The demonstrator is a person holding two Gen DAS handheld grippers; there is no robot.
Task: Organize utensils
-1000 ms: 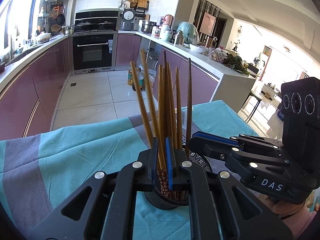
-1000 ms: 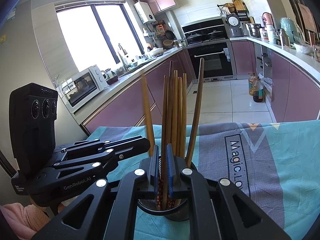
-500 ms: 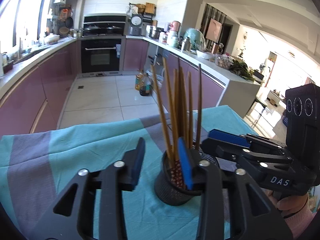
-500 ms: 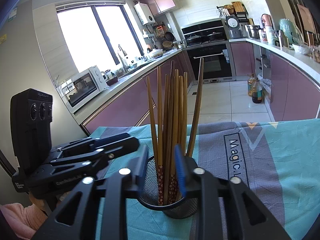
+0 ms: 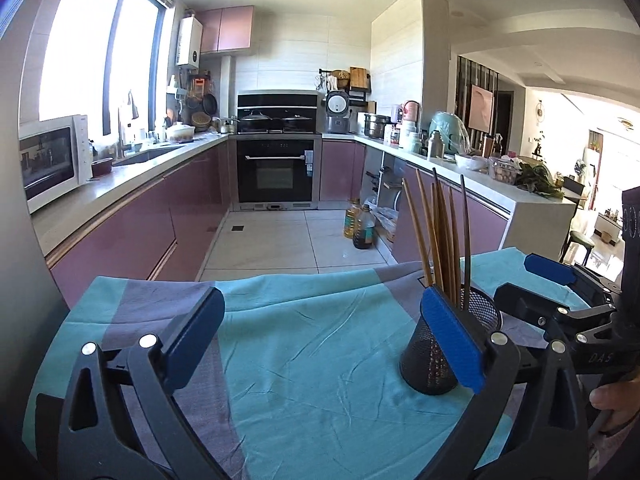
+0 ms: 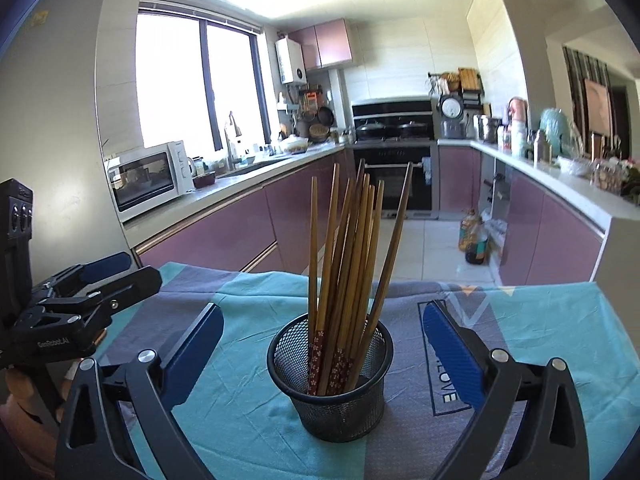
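A black mesh holder (image 6: 340, 408) stands upright on the teal and grey tablecloth (image 6: 520, 320) with several brown chopsticks (image 6: 352, 240) in it, patterned ends down. My right gripper (image 6: 323, 312) faces it. Its jaws are opening wide, the holder sits in the gap, and the blue pads (image 6: 452, 352) touch nothing. In the left wrist view the holder (image 5: 422, 360) and chopsticks (image 5: 440, 232) sit just behind the right finger. My left gripper (image 5: 322, 298) is opening too, over bare cloth (image 5: 312, 360). Each gripper shows in the other's view: the left gripper (image 6: 92, 280) and the right gripper (image 5: 548, 276).
The cloth's far edge drops to a tiled floor with oil bottles (image 5: 360, 224). Purple cabinets run around the kitchen, with an oven (image 5: 276, 172) at the back and a microwave (image 6: 148, 176) on the left counter. A hand (image 5: 612, 400) holds the right gripper's handle.
Both grippers were shut on chopsticks in the holder; both have let go and spread wide. The left one has swung left, so the holder now sits at its right finger.
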